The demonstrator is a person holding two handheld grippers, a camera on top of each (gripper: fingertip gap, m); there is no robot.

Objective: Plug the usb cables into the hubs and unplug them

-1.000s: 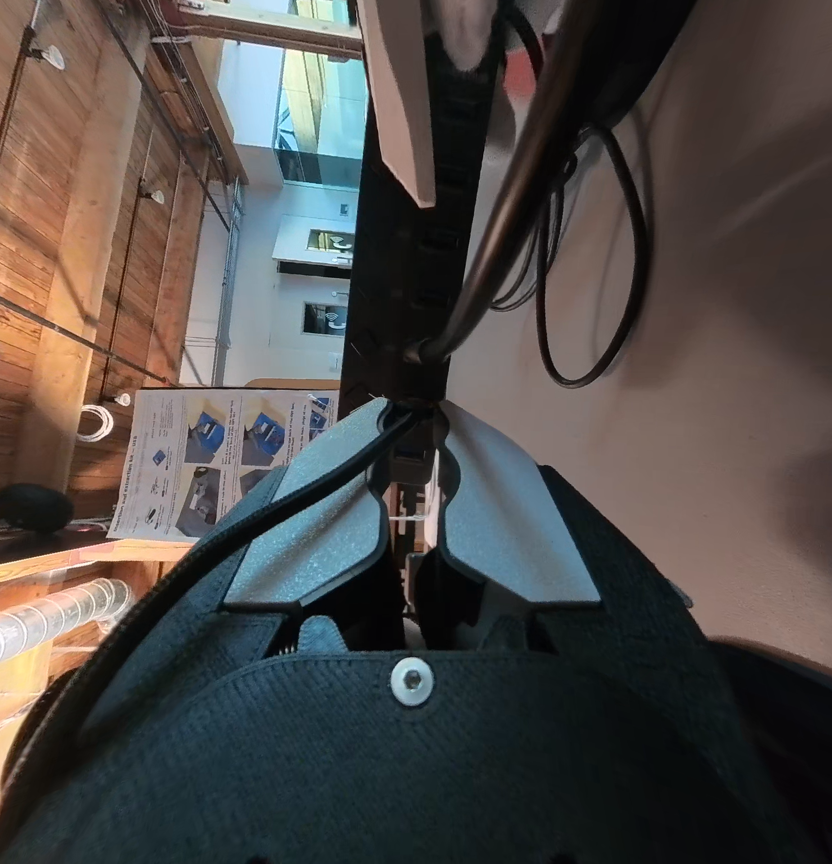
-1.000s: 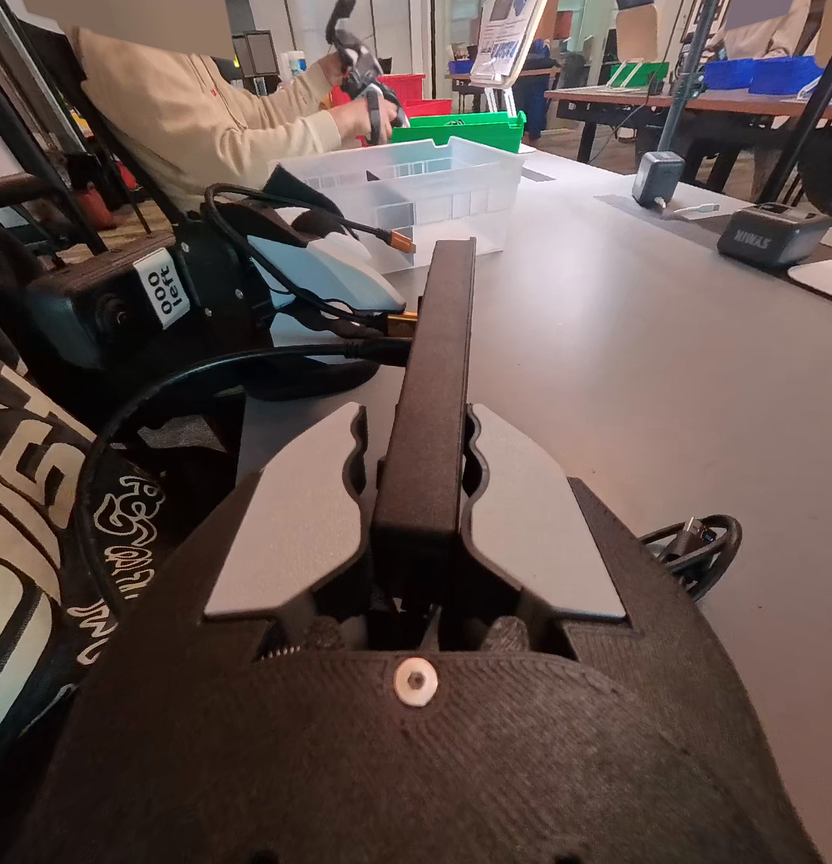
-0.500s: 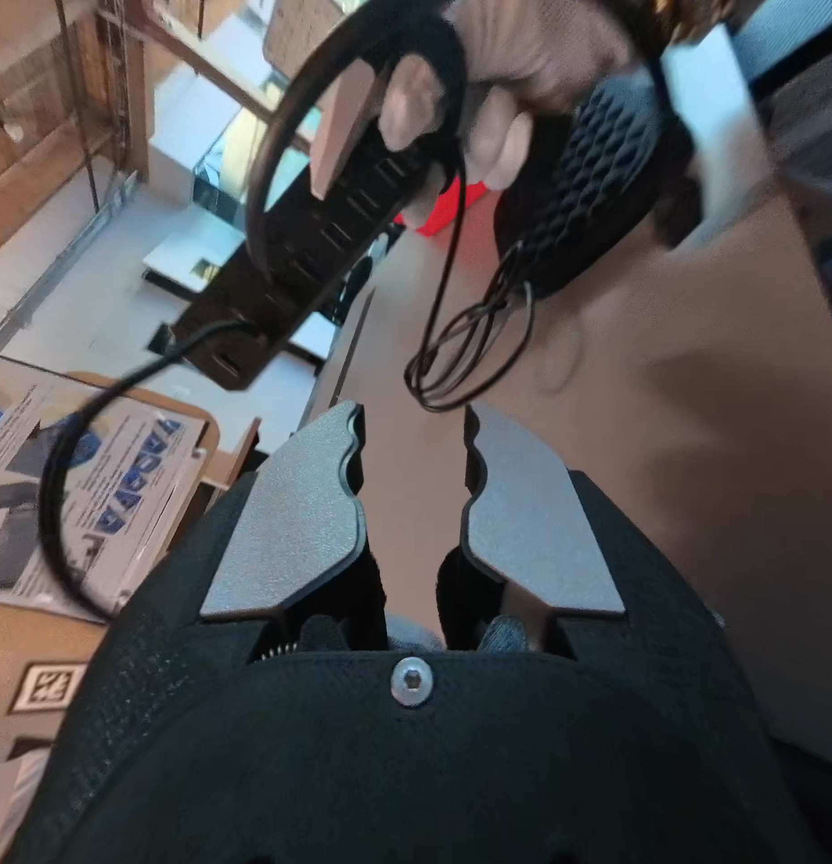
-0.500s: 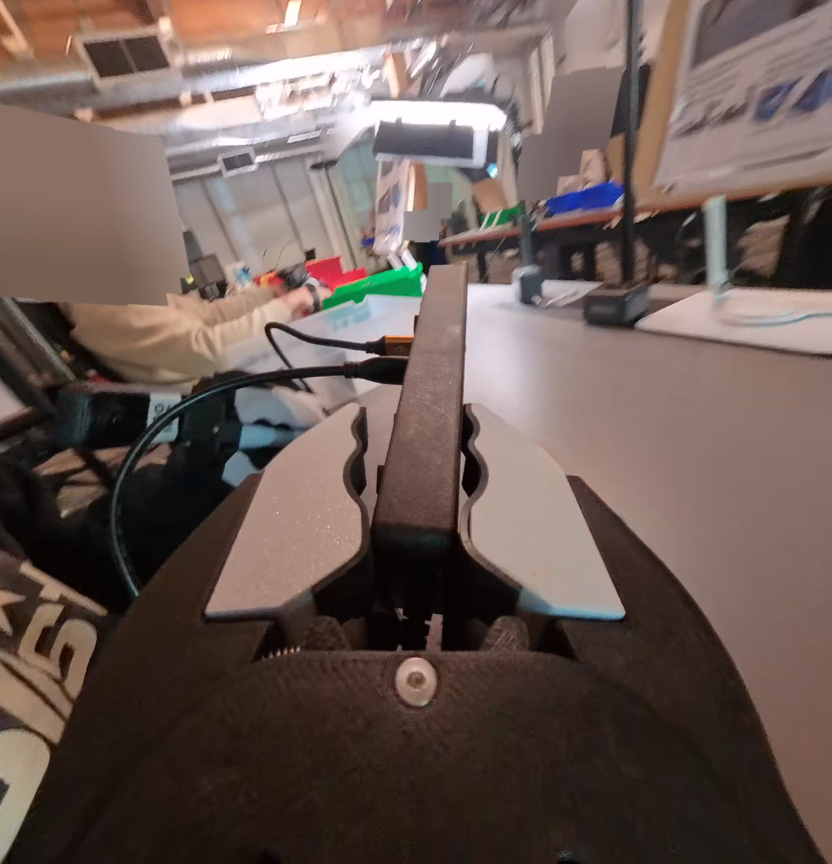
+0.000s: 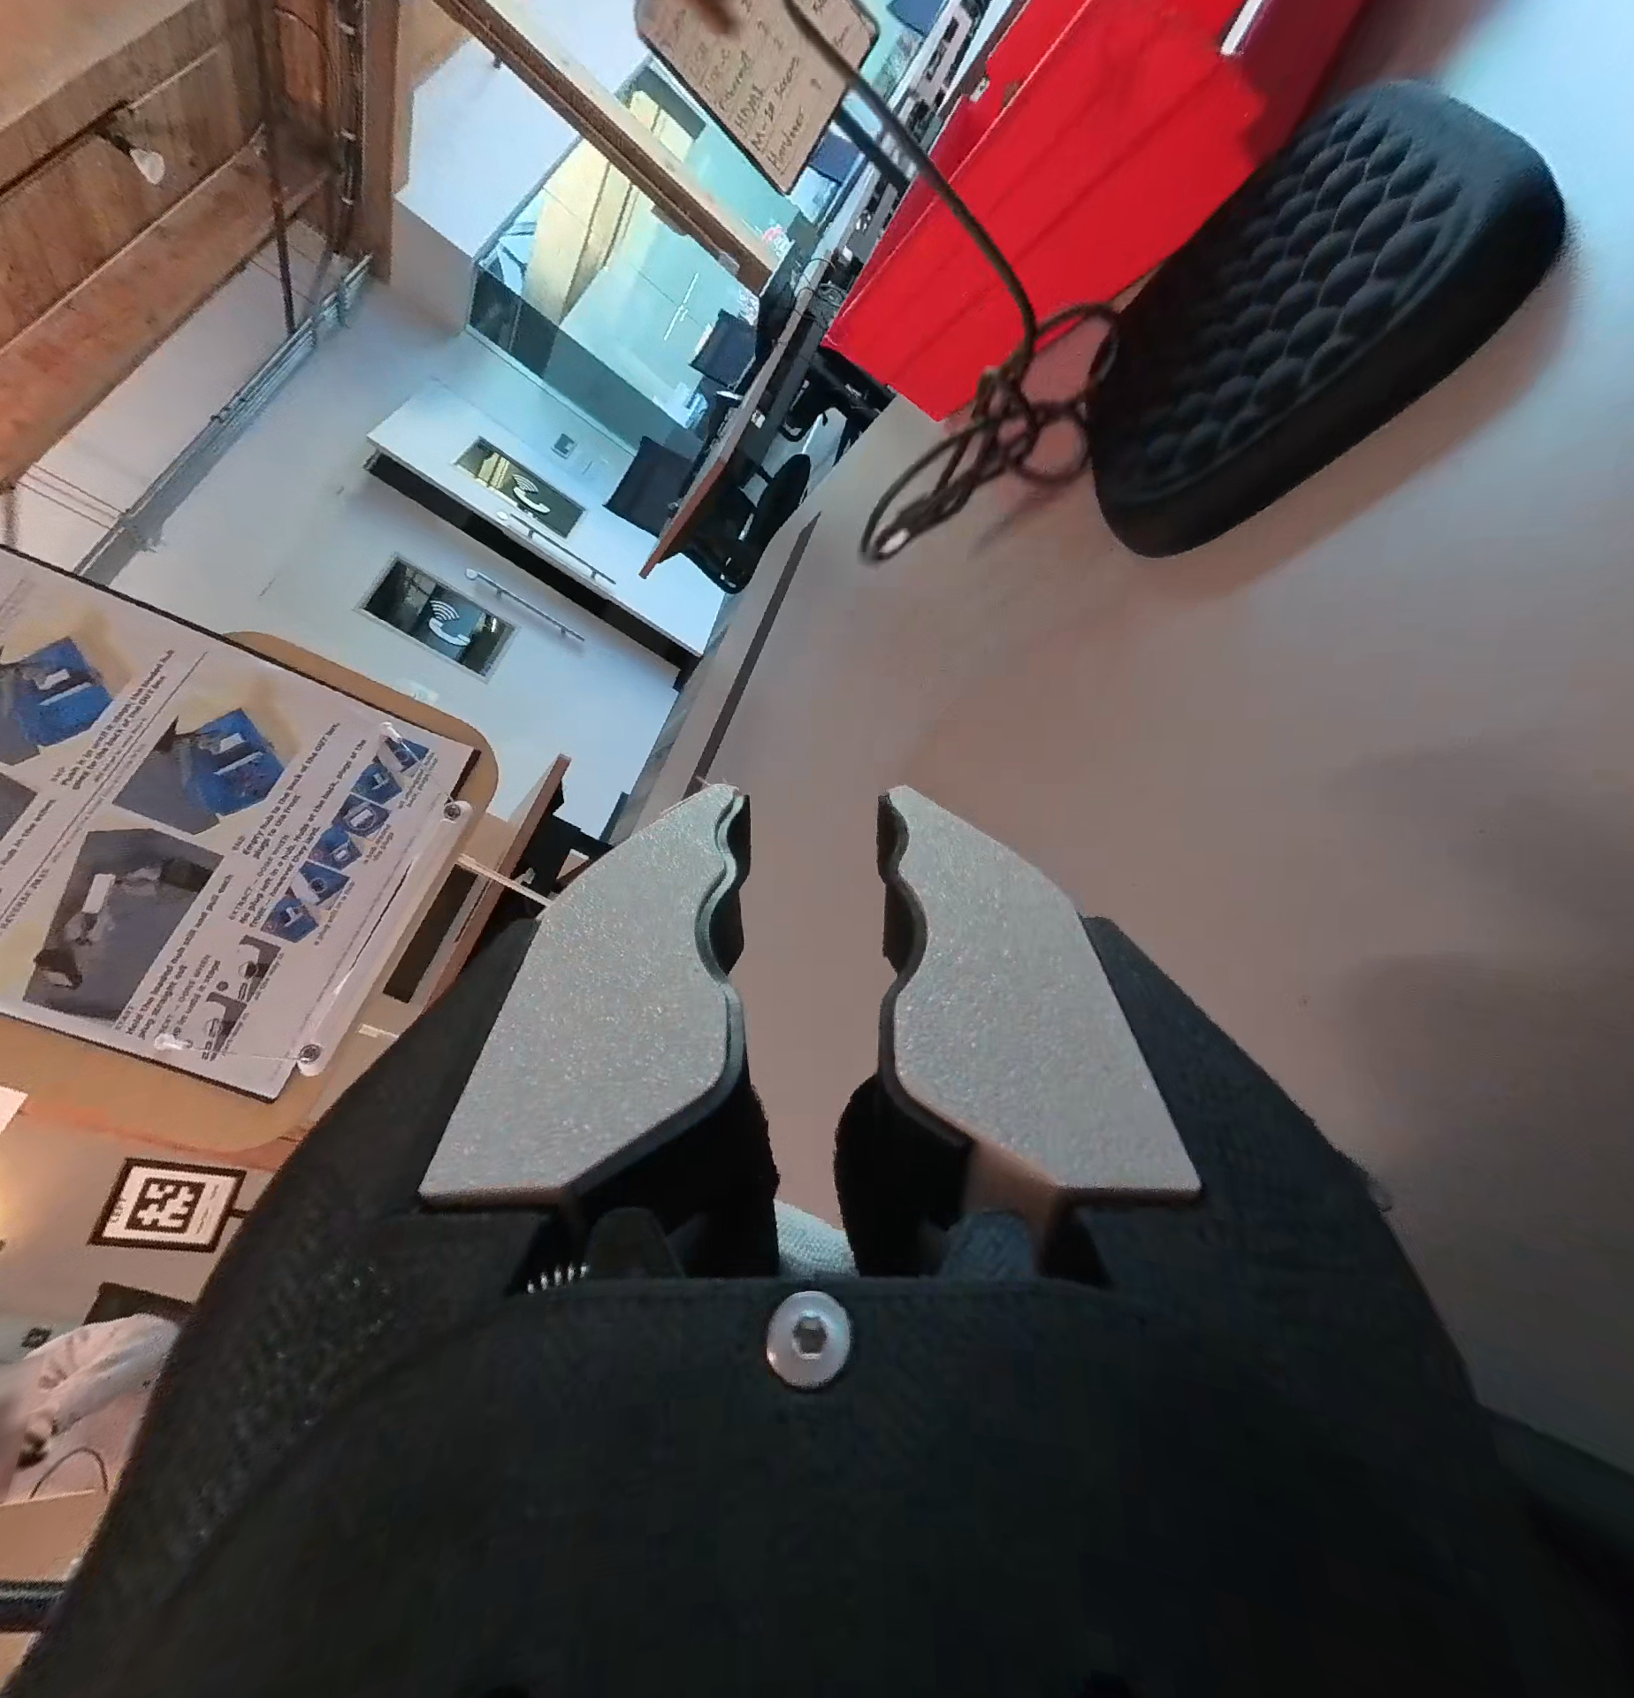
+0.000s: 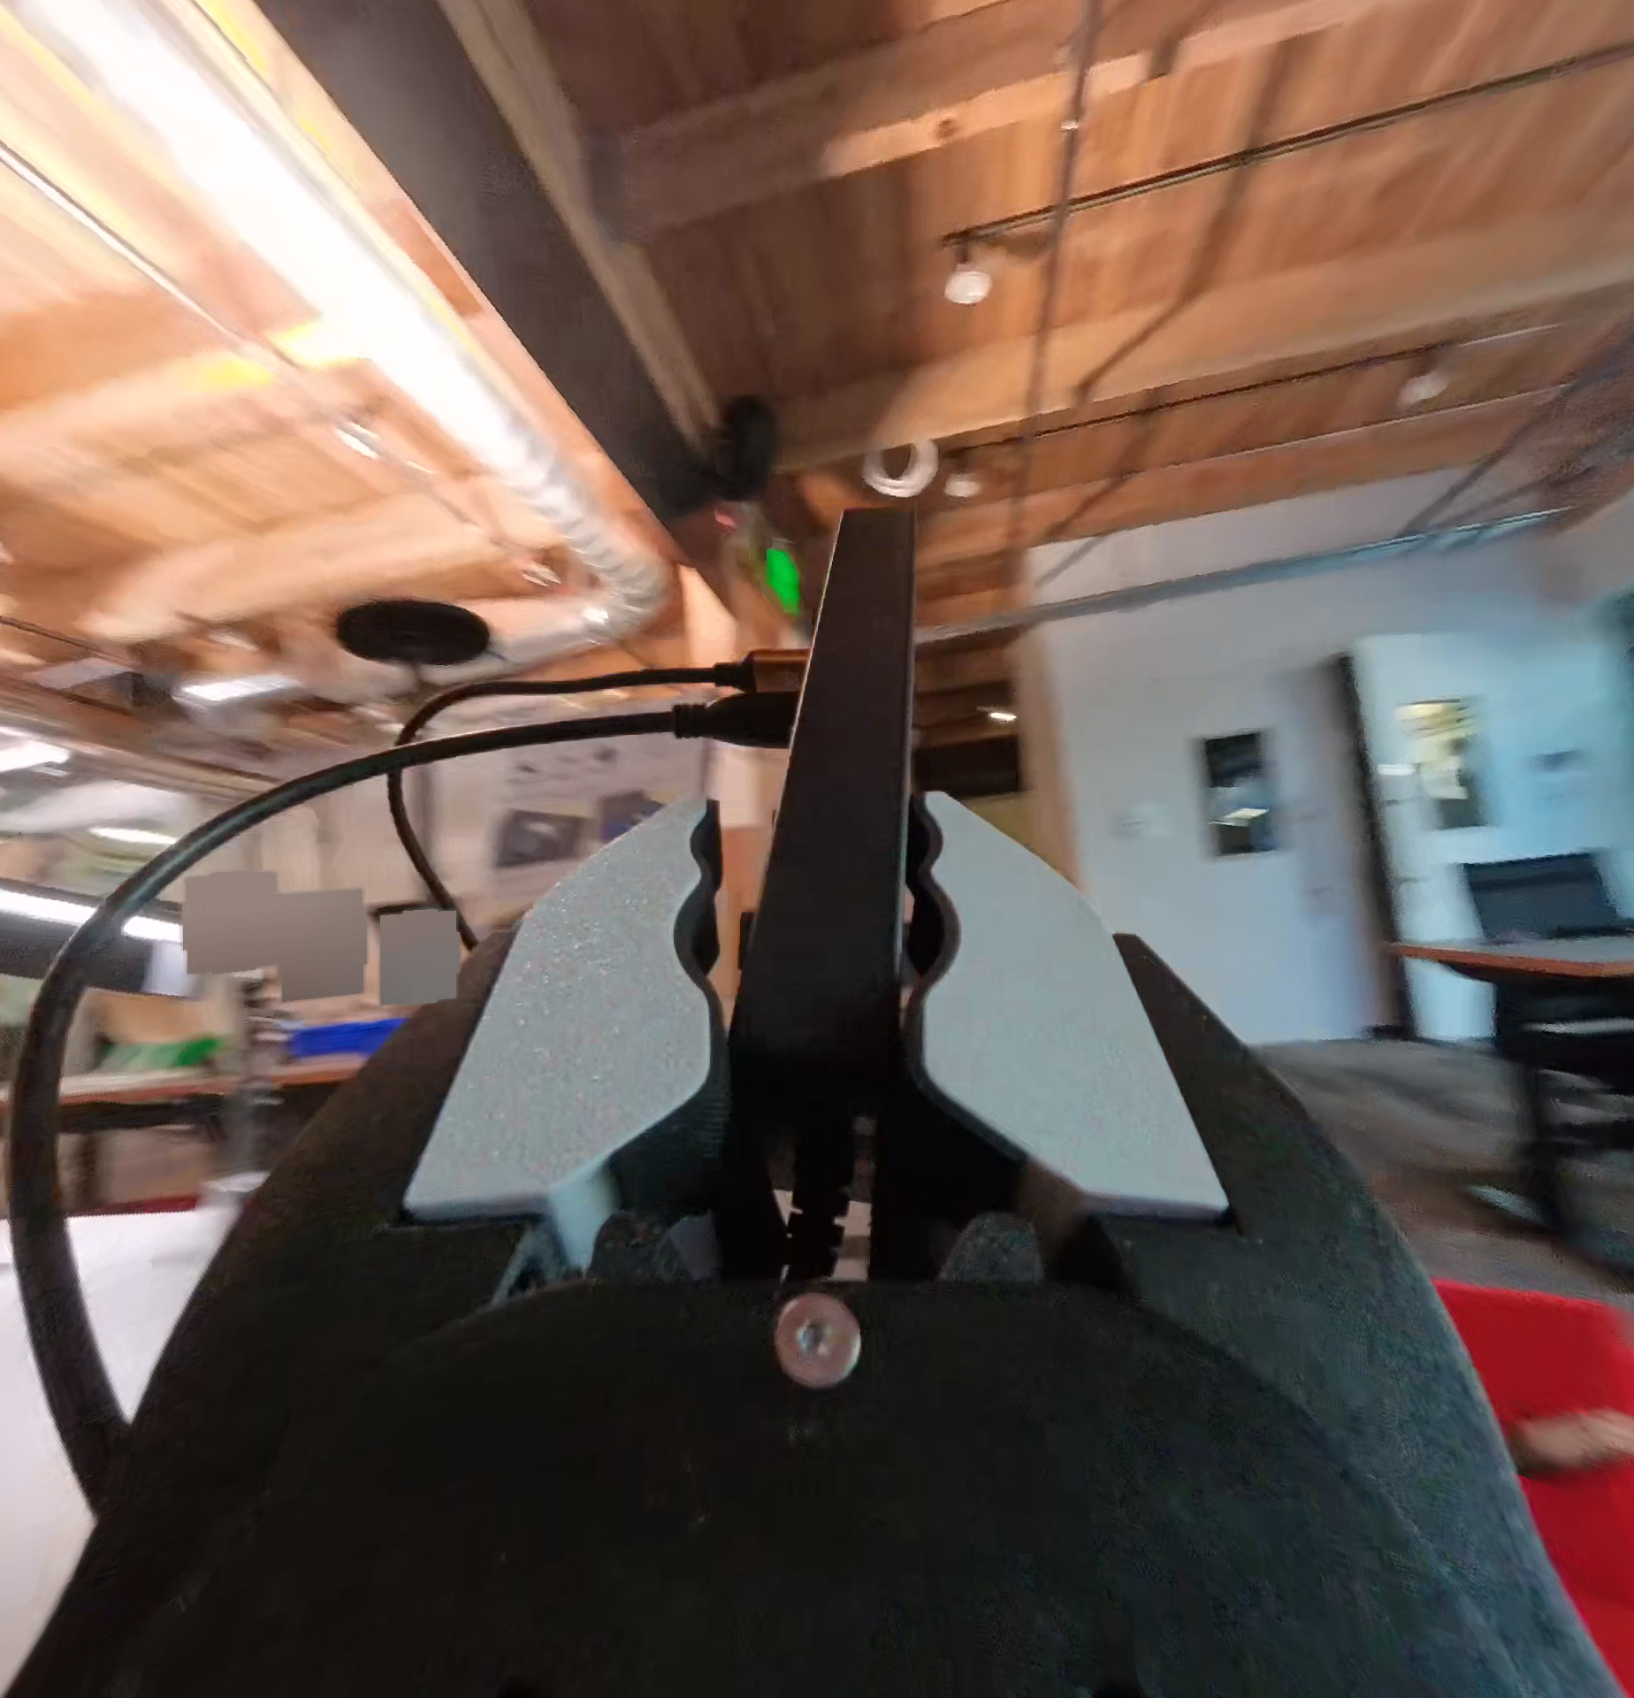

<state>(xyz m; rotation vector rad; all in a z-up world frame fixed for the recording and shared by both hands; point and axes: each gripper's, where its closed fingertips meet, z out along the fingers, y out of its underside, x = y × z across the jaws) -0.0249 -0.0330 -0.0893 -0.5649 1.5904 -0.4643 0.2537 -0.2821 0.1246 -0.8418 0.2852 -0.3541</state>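
Note:
In the right wrist view my right gripper (image 6: 818, 809) is shut on a long black USB hub (image 6: 864, 643) and holds it raised toward the ceiling. Two cables sit in the hub's left side: a thin one with a copper plug (image 6: 777, 669) and a thick black one (image 6: 731, 721) that loops down to the left. In the left wrist view my left gripper (image 5: 813, 809) is open and empty above the tan table (image 5: 1208, 827). A thin cable hangs down to a bundled coil (image 5: 1006, 432) far ahead of it. The hub is out of the left wrist view.
A black honeycomb-textured object (image 5: 1300, 303) lies on the table beside the coil, with a red bin (image 5: 1071, 184) behind it. An instruction poster on a board (image 5: 179, 827) stands at the left. Red fabric (image 6: 1576, 1433) shows at the right view's lower right. The gap from one gripper's tips to the other's is roughly 45 cm. The right gripper is farther from the black honeycomb-textured object (image 5: 1300, 303), some 30 cm, than the left, some 20 cm.
My left gripper was shut on the black cable's plug at the hub, then let go, opened and drew back; its fingers have since narrowed a little. My right gripper swung the hub upward.

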